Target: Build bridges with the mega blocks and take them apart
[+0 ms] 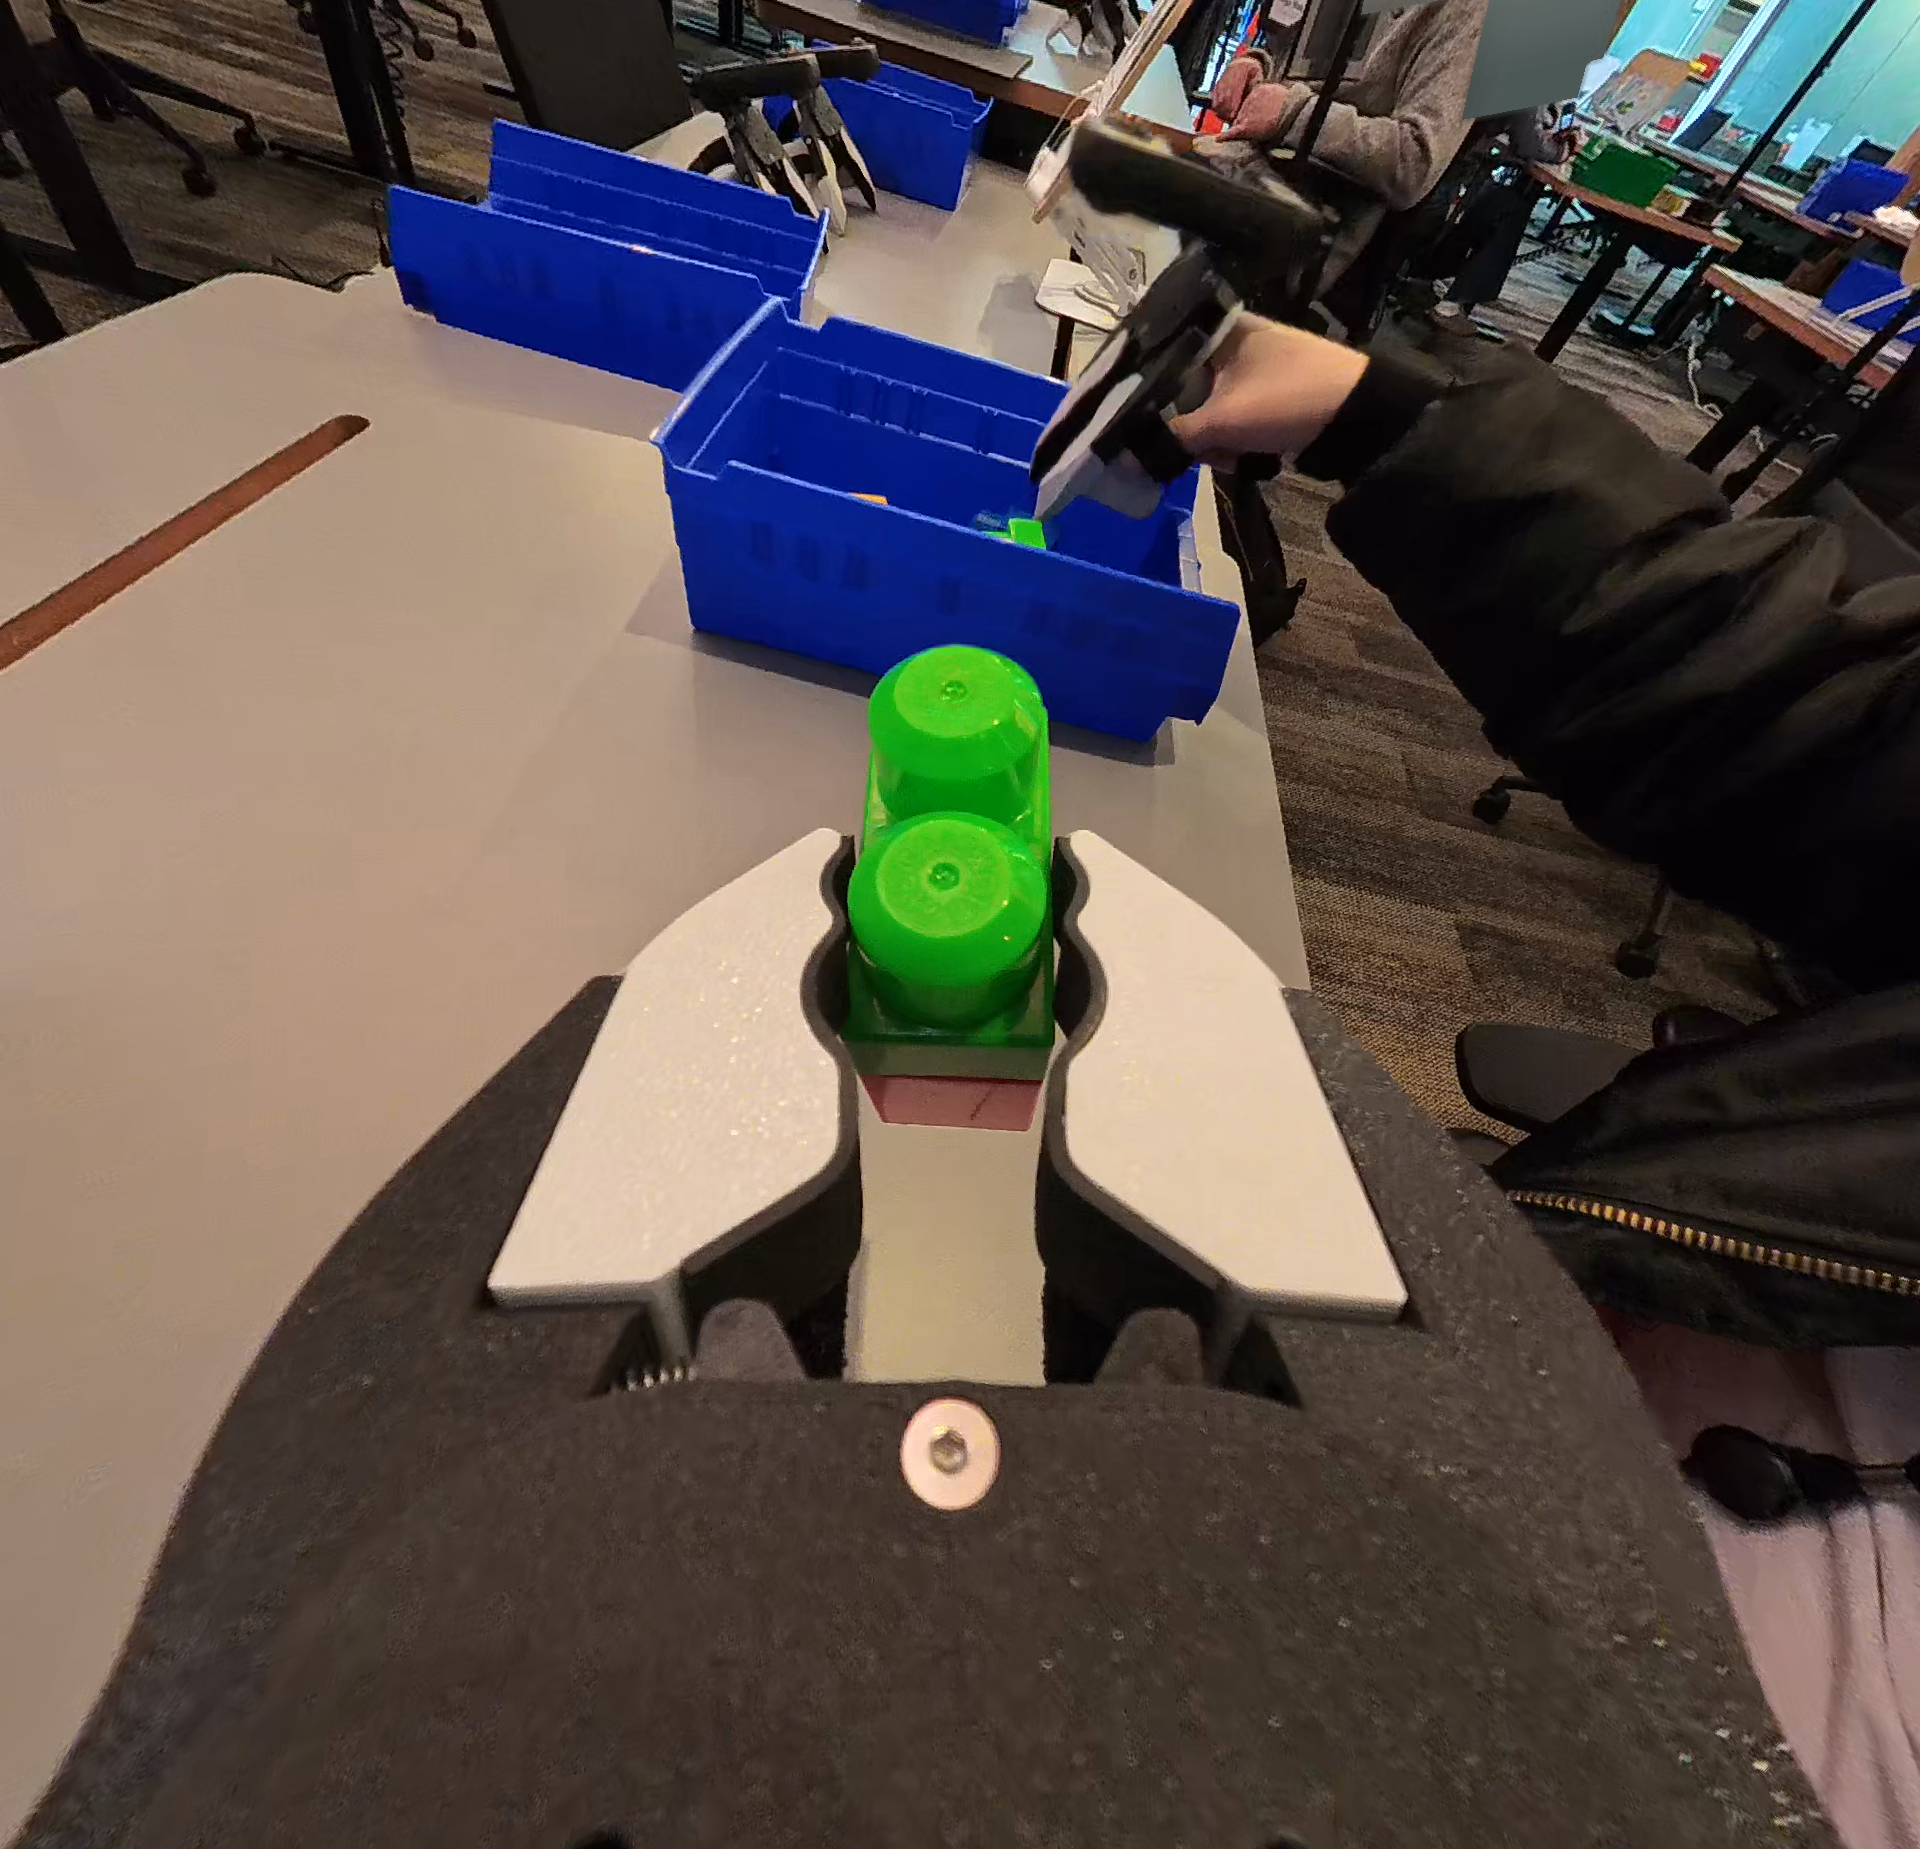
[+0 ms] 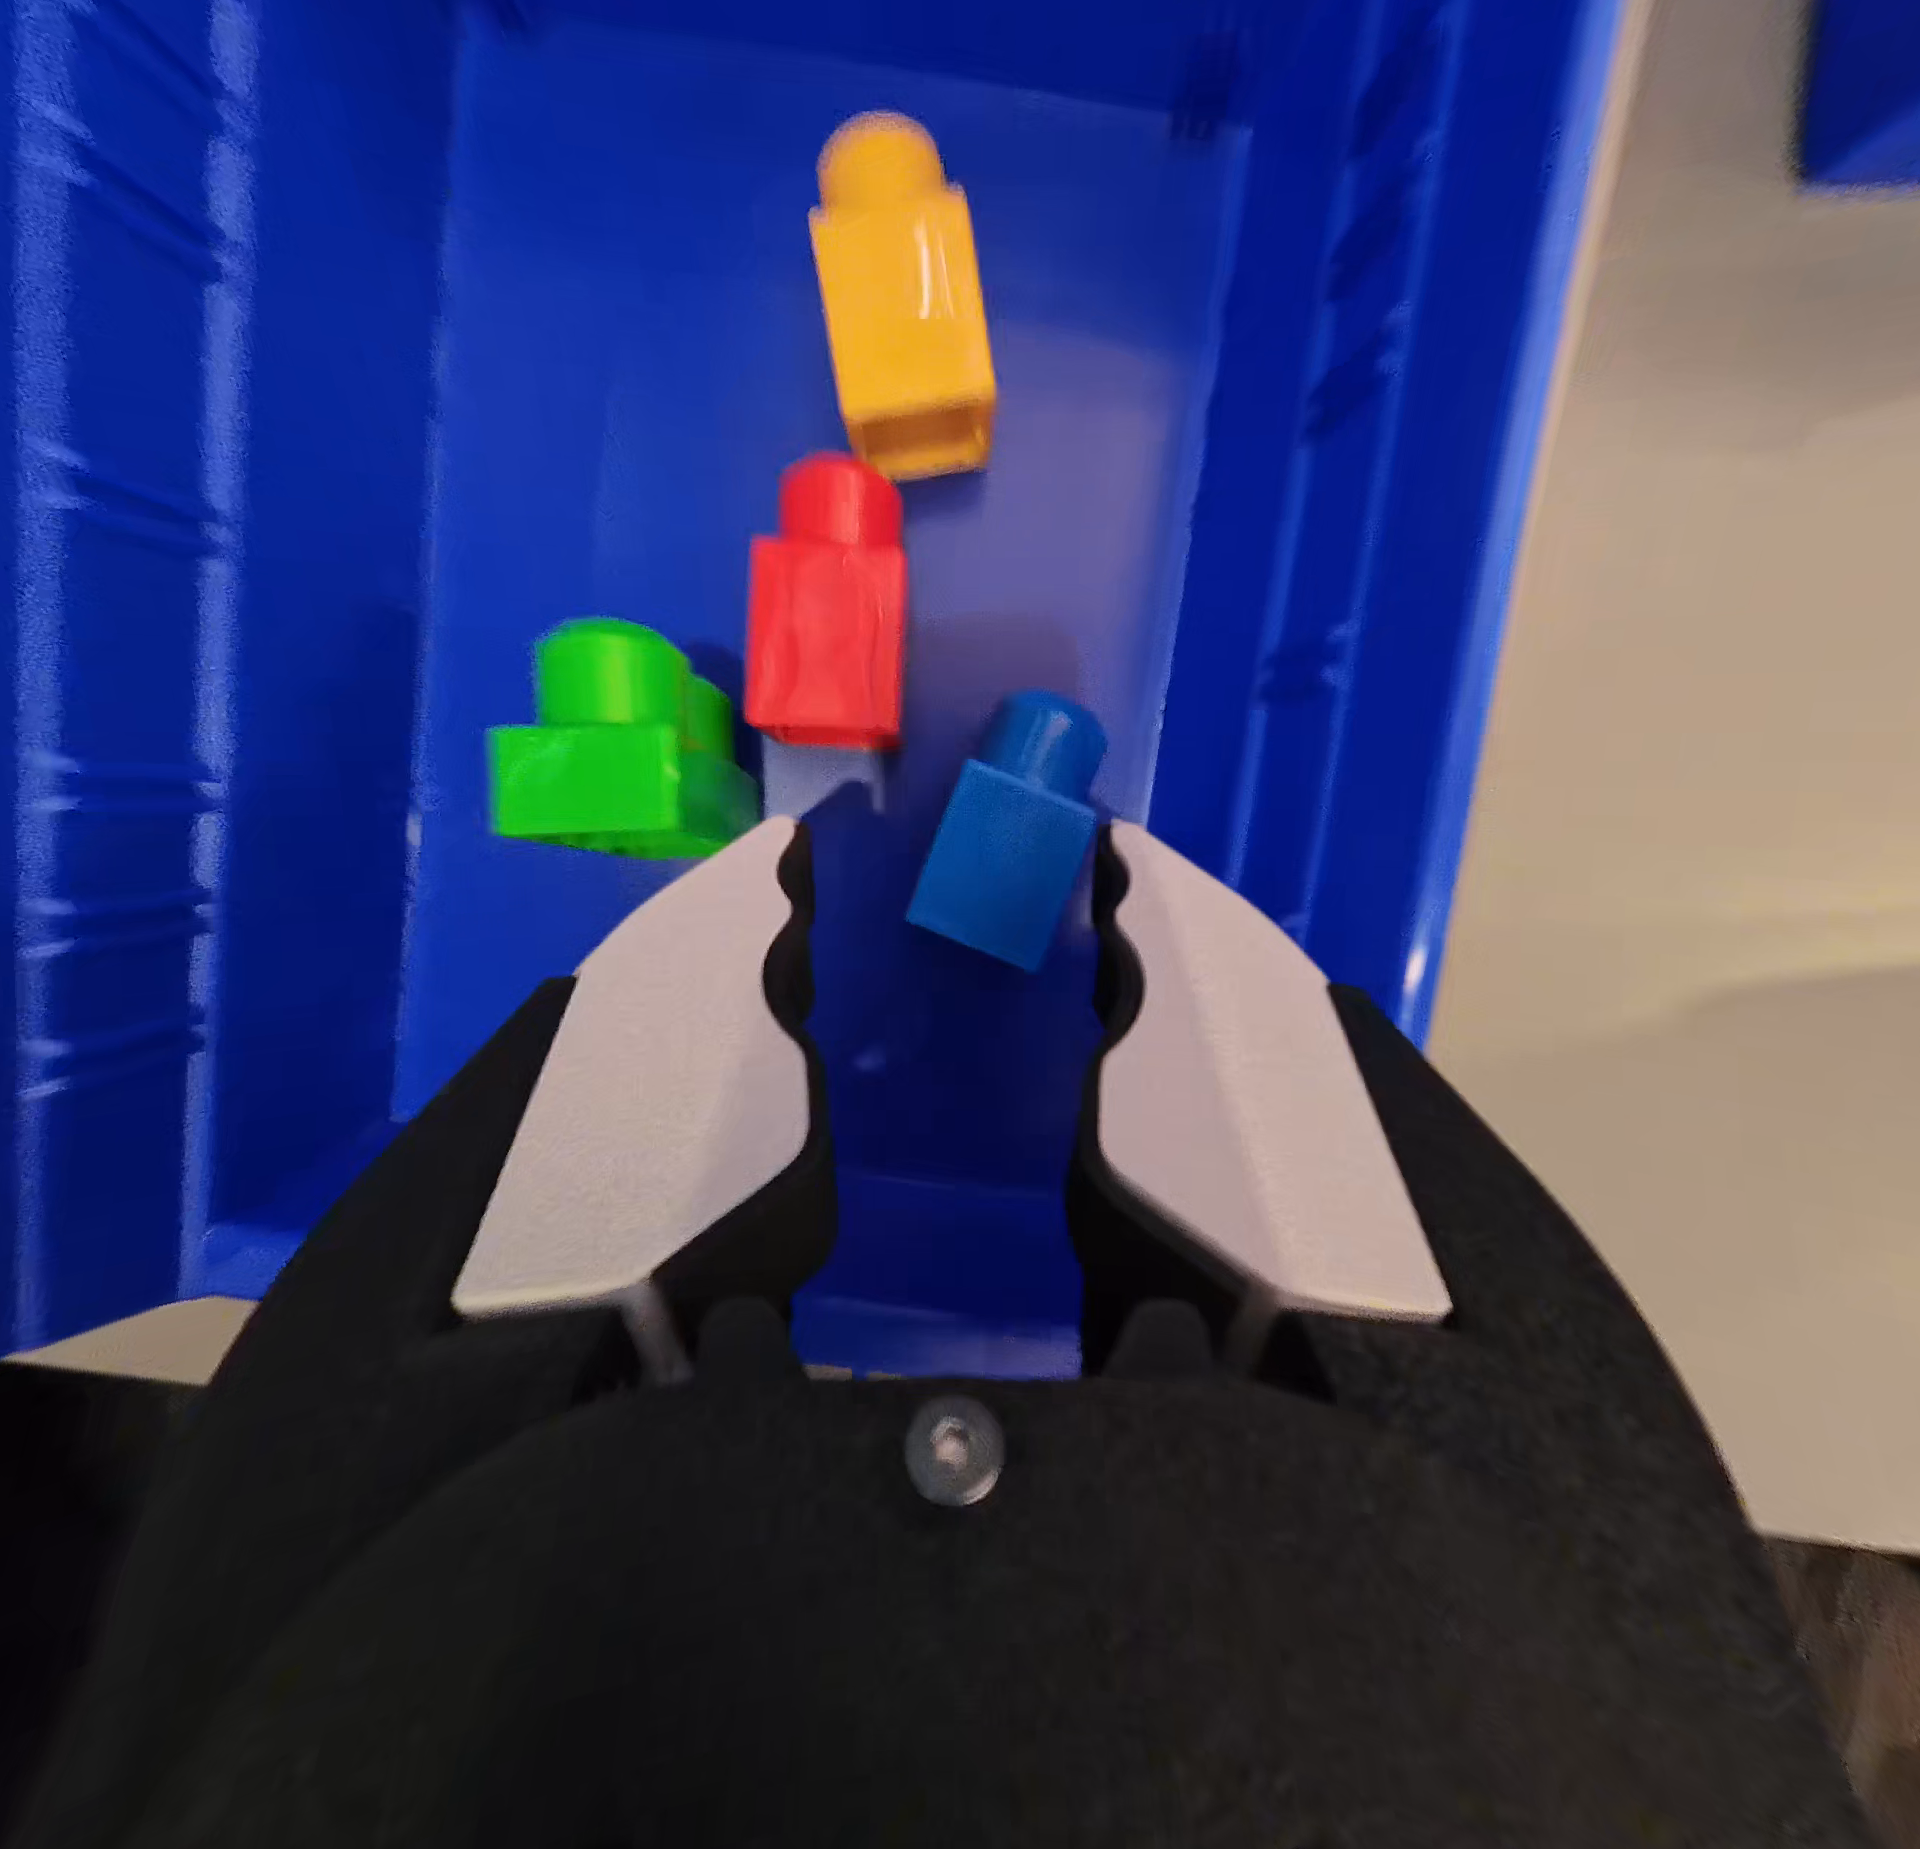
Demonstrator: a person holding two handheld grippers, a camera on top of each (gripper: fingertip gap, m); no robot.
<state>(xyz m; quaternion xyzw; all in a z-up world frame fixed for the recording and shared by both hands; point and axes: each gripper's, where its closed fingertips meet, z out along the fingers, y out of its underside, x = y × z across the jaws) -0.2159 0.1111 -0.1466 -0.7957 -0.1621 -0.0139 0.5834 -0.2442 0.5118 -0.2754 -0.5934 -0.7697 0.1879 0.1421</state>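
the left gripper (image 1: pixel 948 926) clamps the green two-stud block (image 1: pixel 951 843), while the right gripper (image 2: pixel 951 864), spread wide, could nudge the tilted blue block (image 2: pixel 1003 854) away.

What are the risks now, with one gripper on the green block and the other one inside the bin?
1. The right gripper is open, with the blue block tilted against one finger; closing may push it away.
2. The left gripper pinches only the near end of the green two-stud block, which sits on a red block; a pull may tilt the stack.

Green block (image 1: pixel 948 854), blue bin (image 1: pixel 935 594)
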